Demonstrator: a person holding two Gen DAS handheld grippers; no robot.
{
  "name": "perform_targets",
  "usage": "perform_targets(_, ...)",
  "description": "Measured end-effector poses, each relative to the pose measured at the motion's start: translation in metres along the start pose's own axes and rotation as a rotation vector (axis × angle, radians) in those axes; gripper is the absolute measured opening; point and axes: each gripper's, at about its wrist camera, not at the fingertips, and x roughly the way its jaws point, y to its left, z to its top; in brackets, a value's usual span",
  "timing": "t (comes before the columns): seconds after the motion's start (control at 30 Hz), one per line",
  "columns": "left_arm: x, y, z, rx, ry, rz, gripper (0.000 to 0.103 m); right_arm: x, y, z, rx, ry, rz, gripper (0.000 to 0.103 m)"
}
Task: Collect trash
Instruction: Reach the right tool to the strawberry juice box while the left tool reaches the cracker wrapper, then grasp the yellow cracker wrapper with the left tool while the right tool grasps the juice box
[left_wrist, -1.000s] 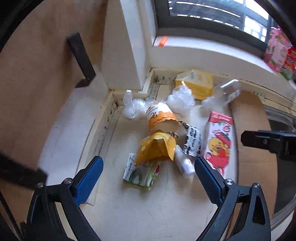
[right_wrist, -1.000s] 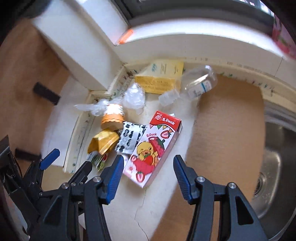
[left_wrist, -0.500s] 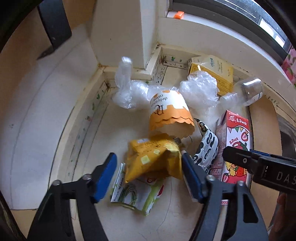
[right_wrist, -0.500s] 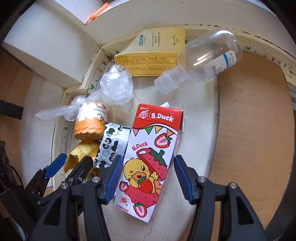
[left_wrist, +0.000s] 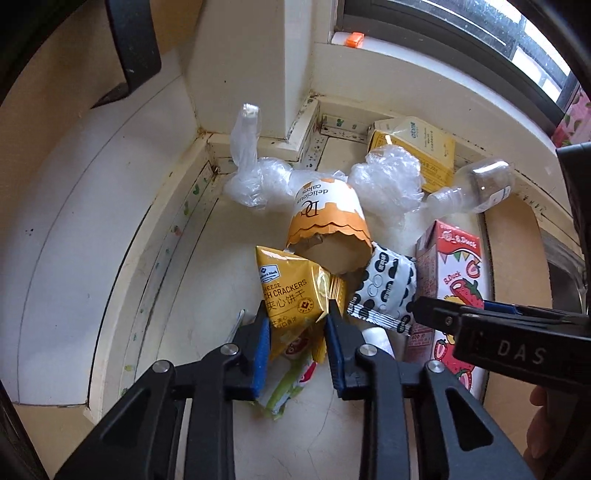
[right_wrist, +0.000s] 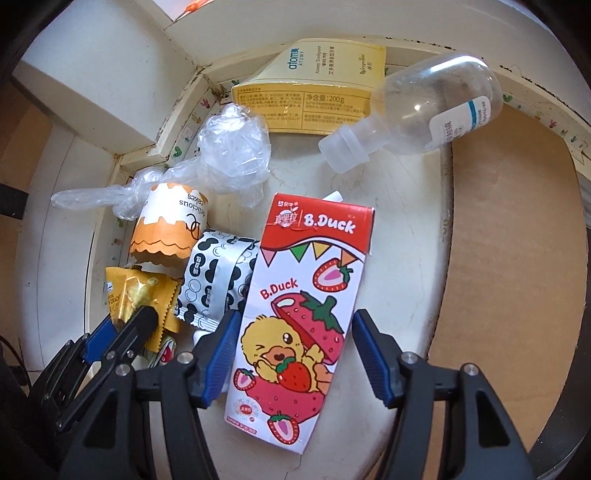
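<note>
On the pale counter (left_wrist: 207, 280), in the corner under the window, the trash lies in a loose heap. Leftmost is a knotted clear plastic bag (left_wrist: 255, 177), then an orange-and-white paper cup sleeve (left_wrist: 325, 218) reading "delicious cakes". Below it the yellow cracker packet (left_wrist: 291, 291), printed "CHEESE ... CRACKERS" under a "Member's Mark" badge, sits between the blue pads of the left hand-held gripper (left_wrist: 297, 325); the jaws are closing and already pinch the packet's lower end. A second ago they stood wide apart, well above the heap, and the packet lay untouched. Under the packet lies a green-and-white wrapper (left_wrist: 288, 387), its print unreadable.

Next comes a black-and-white patterned sachet (right_wrist: 218, 280), touching the packet and the carton. The strawberry carton (right_wrist: 299, 314), marked "B.Duck" twice, lies flat between the jaws of the right hand-held gripper (right_wrist: 291, 354), which are open and not touching it; a second ago this gripper hung higher, and the carton looked smaller.

Behind, against the wall, is a yellow box (right_wrist: 314, 92) reading "atomy" and "200g", and to its right a clear plastic bottle (right_wrist: 417, 110) on its side, cap towards the carton. A brown board (right_wrist: 517, 240) covers the counter at the far right.
</note>
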Motion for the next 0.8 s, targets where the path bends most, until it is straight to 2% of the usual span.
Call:
perform_targets(0.23,-0.035,-0.004,-0.007,0.004,-0.046,-0.026,0.024,-0.031,-0.011,-0.015,-0.026,-0.060,0.037,0.061)
perform_targets(0.47,-0.082,-0.018,-0.028,0.010,-0.096,-0.080,0.023,-0.075,-0.015,-0.036,-0.110,-0.101,0.052,0.061)
perform_targets(0.67,-0.127,-0.034,-0.060,0.052,-0.132,-0.146,0.023,-0.121,-0.018,-0.080,-0.170,-0.138,0.061,0.061)
perform_targets(0.8,-0.164,-0.043,-0.093,0.083,-0.159,-0.220,0.023,-0.152,-0.020,-0.126,-0.196,-0.179,0.038,0.061)
